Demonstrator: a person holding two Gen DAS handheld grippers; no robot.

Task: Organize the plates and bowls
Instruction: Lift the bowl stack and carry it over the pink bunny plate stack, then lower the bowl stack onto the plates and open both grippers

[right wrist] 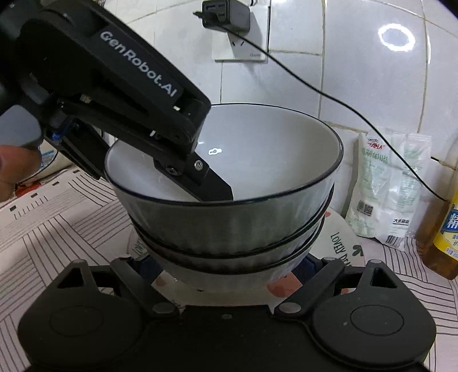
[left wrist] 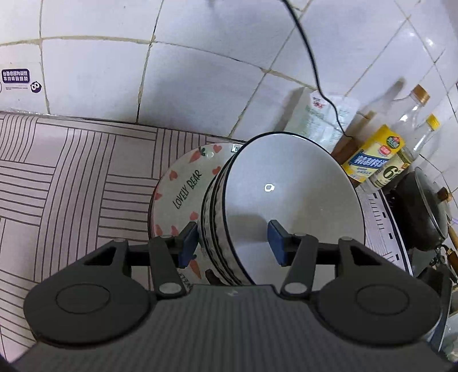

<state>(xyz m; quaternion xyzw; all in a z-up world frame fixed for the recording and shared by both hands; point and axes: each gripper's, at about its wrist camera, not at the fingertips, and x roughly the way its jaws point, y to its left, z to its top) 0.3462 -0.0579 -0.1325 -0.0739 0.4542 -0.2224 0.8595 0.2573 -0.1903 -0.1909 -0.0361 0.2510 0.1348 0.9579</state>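
The stacked bowls (right wrist: 229, 223) are glazed ceramic, glossy white inside with a grey, faintly ribbed outer wall. The plate (left wrist: 180, 189) at centre left of the left wrist view is smooth printed ceramic. The wall tiles (left wrist: 200, 71) are glossy white. The counter covering (left wrist: 71, 171) at lower left is a matt sheet printed with lines. The left gripper (left wrist: 233, 240) is matt black plastic with blue pads (left wrist: 276, 241). The bottles (left wrist: 412, 114) at upper right are clear and glossy. The bag (right wrist: 392, 183) at right is glossy plastic film.

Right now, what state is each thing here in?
Bowls: three nested, upright, top one empty.
Plate: under the bowls.
Left tongs: astride the bowls' wall; grip unclear.
Right tongs: tips hidden behind the bowls.
Pot: lid on.
Bottles: upright, capped.
Charger: plugged in.
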